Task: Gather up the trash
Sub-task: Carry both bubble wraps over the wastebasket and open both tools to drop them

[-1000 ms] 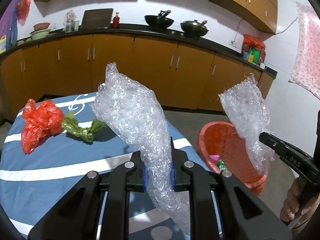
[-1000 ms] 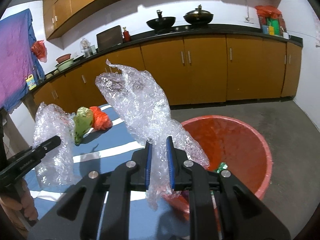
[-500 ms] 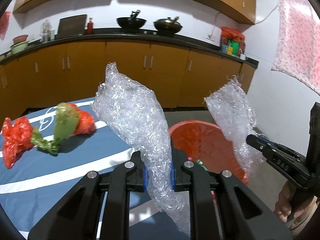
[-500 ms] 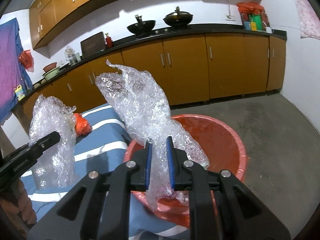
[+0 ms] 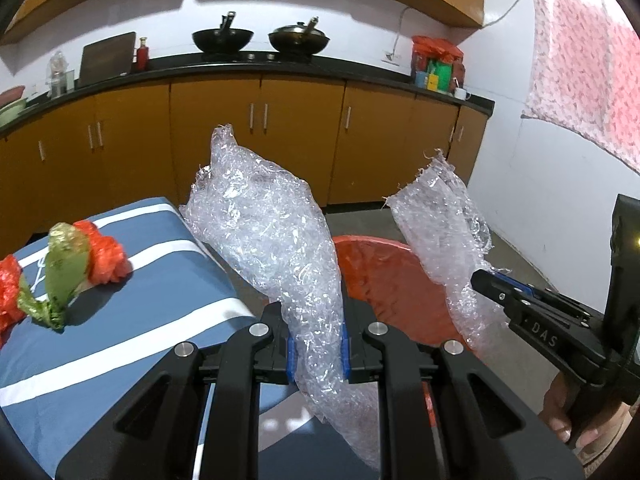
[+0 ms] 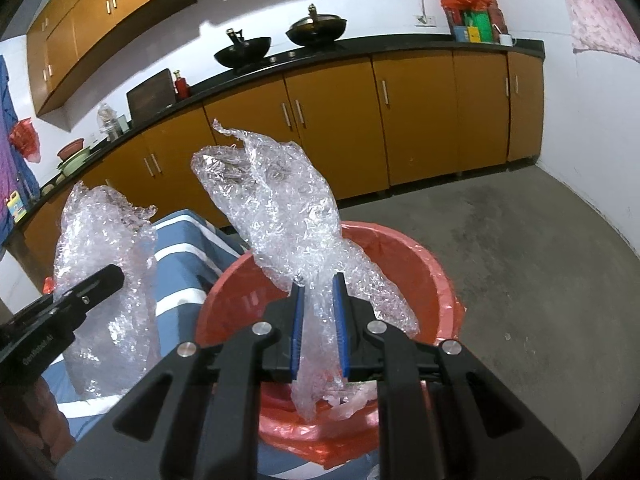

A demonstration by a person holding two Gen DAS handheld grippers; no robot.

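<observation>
My left gripper [image 5: 318, 350] is shut on a crumpled piece of clear bubble wrap [image 5: 272, 232] that stands up from its blue pads over the table's right edge. My right gripper [image 6: 320, 322] is shut on a second clear bubble wrap piece [image 6: 280, 208], held above the red basin [image 6: 436, 276] lined with a red bag. In the left wrist view the right gripper [image 5: 486, 280] shows at the right with its wrap [image 5: 444, 220] over the red basin [image 5: 384, 280]. In the right wrist view the left gripper [image 6: 110, 278] shows at the left with its wrap [image 6: 100, 248].
A blue table with white stripes [image 5: 132, 320] carries a green bag [image 5: 64, 272] and red bags [image 5: 106, 254]. Orange cabinets [image 6: 416, 120] under a black counter with two woks [image 5: 224, 38] run along the wall. Bare concrete floor [image 6: 540, 248] lies right of the basin.
Both grippers have swung to the right with their bubble wrap, away from the table's middle; the basin has come closer under the right gripper. The jaws have stayed shut.
</observation>
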